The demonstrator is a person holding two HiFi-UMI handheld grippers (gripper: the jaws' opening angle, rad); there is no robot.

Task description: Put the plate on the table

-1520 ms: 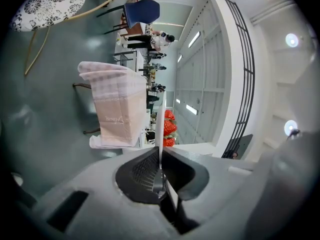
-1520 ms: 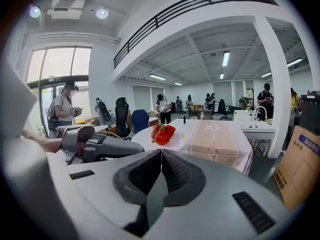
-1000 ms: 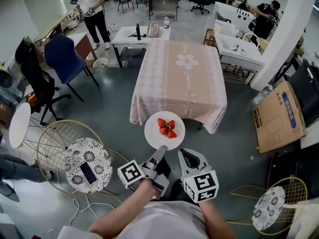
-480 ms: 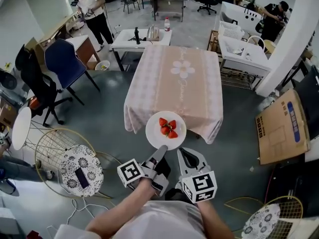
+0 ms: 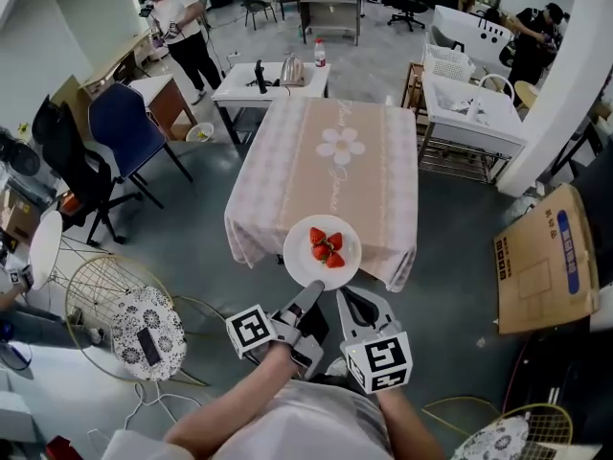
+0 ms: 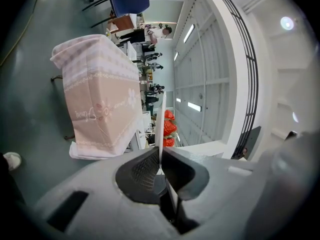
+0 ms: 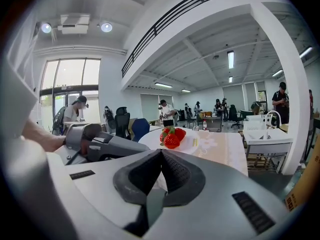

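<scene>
Strawberries (image 5: 325,245) on the plate (image 5: 299,262) — at the near edge of the table (image 5: 326,161).

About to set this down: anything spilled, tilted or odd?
Nothing stands out. The plate looks level, pinched at its near rim by the left gripper. The strawberries sit on it, and the tablecloth lies flat.

Left of the left gripper (image 5: 311,291) stands a wire chair (image 5: 96,281) with a patterned cushion (image 5: 161,312). Well right of the right gripper (image 5: 344,296) lies a cardboard box (image 5: 544,262). Far ahead-left sits a blue chair (image 5: 129,127).
</scene>
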